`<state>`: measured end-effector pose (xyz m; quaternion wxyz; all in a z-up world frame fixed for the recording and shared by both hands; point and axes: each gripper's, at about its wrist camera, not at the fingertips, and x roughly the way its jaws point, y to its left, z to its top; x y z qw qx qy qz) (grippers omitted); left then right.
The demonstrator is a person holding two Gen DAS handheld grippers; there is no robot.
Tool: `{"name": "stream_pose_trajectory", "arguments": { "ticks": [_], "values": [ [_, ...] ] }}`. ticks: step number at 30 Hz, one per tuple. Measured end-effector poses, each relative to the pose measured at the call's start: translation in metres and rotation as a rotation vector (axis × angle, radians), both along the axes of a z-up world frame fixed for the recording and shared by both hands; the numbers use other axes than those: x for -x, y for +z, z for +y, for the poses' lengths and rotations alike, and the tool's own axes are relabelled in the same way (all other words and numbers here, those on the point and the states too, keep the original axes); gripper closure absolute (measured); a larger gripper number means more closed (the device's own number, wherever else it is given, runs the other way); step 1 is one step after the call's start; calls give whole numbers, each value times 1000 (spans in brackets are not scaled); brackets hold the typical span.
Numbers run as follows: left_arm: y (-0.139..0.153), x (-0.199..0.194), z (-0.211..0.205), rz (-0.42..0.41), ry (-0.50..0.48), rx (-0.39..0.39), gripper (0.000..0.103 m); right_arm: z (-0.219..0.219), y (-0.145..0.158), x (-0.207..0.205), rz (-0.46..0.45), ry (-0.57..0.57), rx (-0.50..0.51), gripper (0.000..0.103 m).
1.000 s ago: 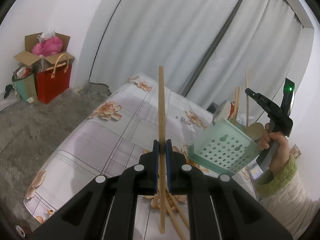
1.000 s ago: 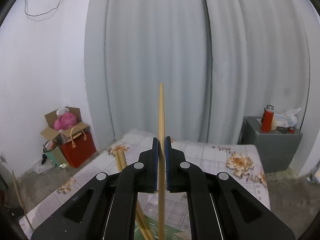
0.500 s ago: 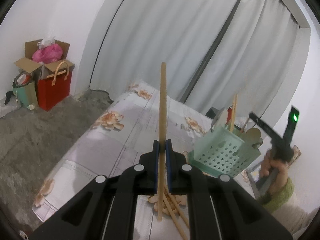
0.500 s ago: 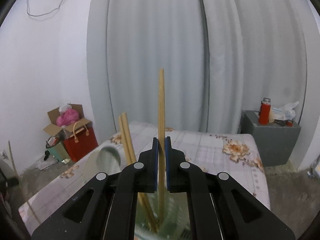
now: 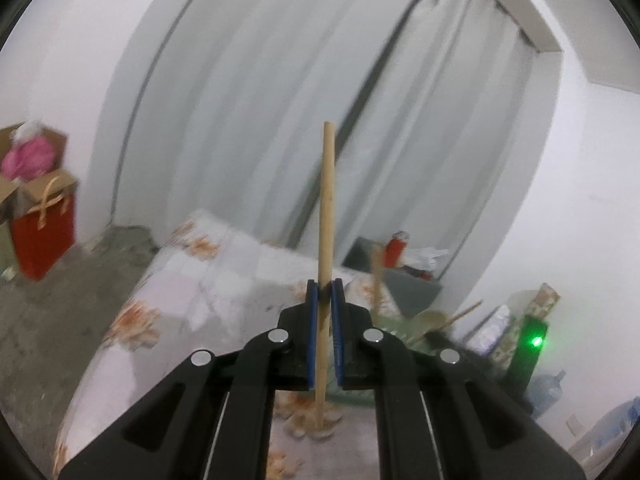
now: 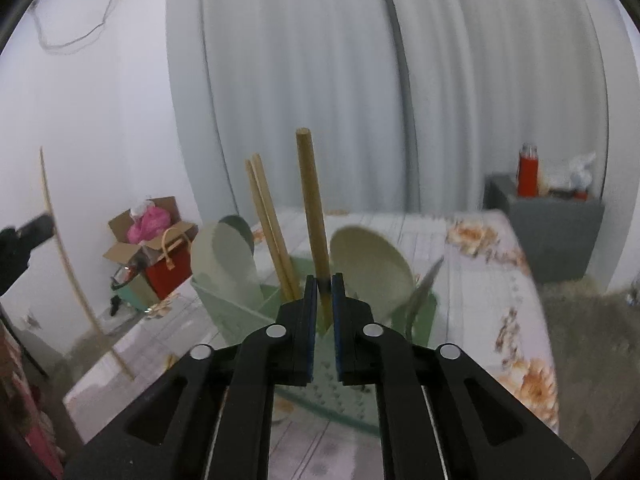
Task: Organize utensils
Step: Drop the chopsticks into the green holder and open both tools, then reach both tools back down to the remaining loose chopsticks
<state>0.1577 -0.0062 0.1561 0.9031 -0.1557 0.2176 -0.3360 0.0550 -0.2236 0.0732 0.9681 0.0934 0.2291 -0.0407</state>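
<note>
While right tongs open, chopstick (upright) enters caddy.

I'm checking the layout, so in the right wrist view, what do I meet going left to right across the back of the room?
Cardboard box with the red bag → green utensil holder → grey cabinet carrying the red bottle.

the utensil holder stands on the table, just ahead of the right gripper, whose jaws are opening around an upright chopstick. two chopsticks lean at its eleven o'clock, spoons at ten and one. a cabinet sits behind the table at two o'clock, a box at nine.
</note>
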Motion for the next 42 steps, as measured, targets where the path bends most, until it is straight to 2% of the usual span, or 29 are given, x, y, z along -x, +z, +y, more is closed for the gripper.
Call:
{"name": "stream_pose_trajectory", "arguments": {
  "ticks": [1, 2, 9, 15, 22, 26, 28, 31, 33, 36, 39, 42],
  "values": [
    [5, -1, -5, -14, -14, 5, 97, -2, -1, 4, 0, 2, -19, 72],
    [12, -3, -12, -30, -31, 12, 97, -2, 0, 8, -5, 3, -32, 64],
    [41, -20, -57, -100, -120, 69, 97, -10, 14, 39, -92, 3, -70, 58],
    [42, -36, -96, -126, -150, 92, 97, -20, 14, 50, -113, -20, -94, 58],
    [13, -51, -140, -141, -133, 42, 97, -28, 17, 58, -130, -38, -109, 58],
    [-16, -58, -151, -128, -110, 18, 97, -32, 14, 59, -128, -45, -114, 58],
    [-33, -59, -154, -89, -111, -24, 97, -33, 13, 59, -124, -49, -120, 58],
    [-55, -55, -144, 4, -132, -36, 97, -33, 12, 60, -121, -50, -125, 58],
    [-60, -47, -134, 35, -144, -47, 90, -32, 13, 61, -119, -51, -122, 58],
    [-62, -31, -118, 46, -142, -79, 68, -31, 14, 62, -120, -50, -129, 58],
    [-61, -18, -103, 44, -140, -114, 56, -28, 17, 65, -124, -48, -132, 58],
    [-58, -7, -84, 32, -114, -133, 50, -25, 19, 67, -130, -45, -127, 58]
  ]
}}
